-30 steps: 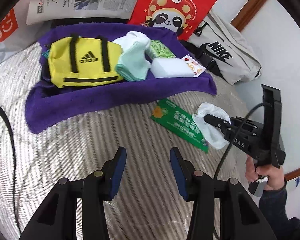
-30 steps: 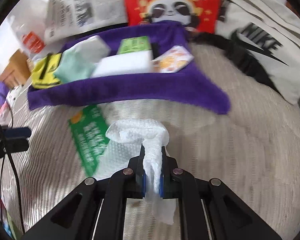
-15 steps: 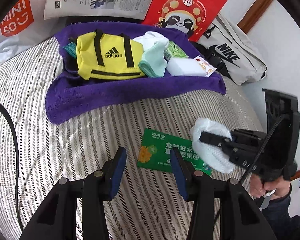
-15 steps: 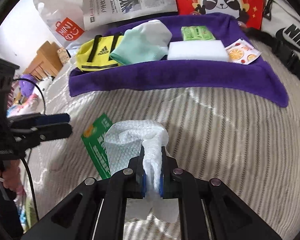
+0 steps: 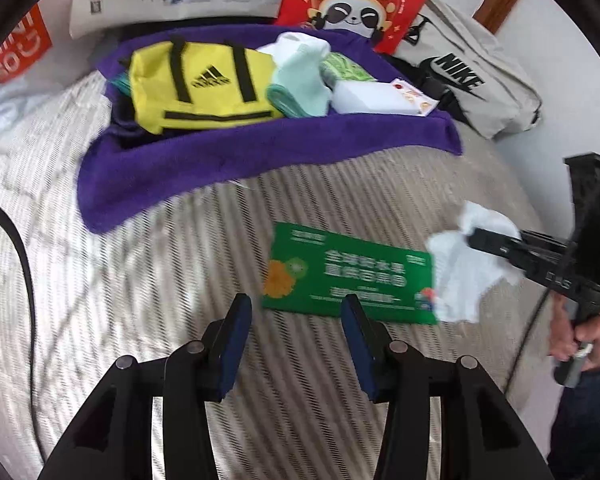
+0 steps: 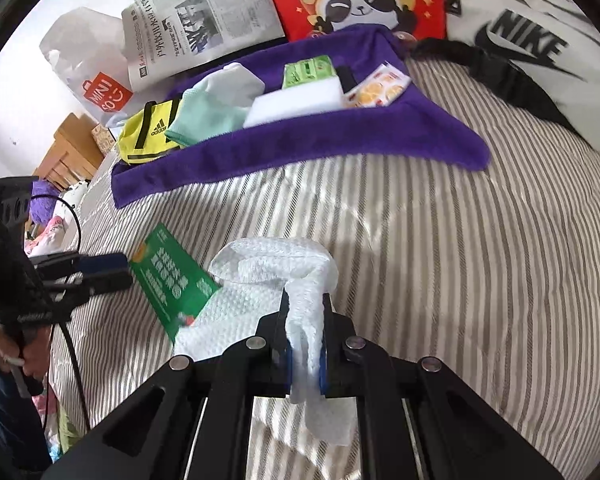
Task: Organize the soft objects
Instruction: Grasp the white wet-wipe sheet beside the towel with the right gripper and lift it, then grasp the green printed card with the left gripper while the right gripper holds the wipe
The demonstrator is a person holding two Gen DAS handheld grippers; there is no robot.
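On the striped bed [image 6: 440, 240], near the purple towel [image 6: 340, 136], the right gripper [image 6: 305, 344] pinches a white tissue [image 6: 276, 268] beside the green packet [image 5: 350, 276]; the left gripper [image 5: 296, 344], jaws just widening, stands half-open and empty.

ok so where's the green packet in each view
Left wrist: the green packet lies flat on the striped bed, centre, just beyond the left gripper.
Right wrist: green packet at left of centre, beside the white cloth.
Shared landmark: the purple towel behind it.
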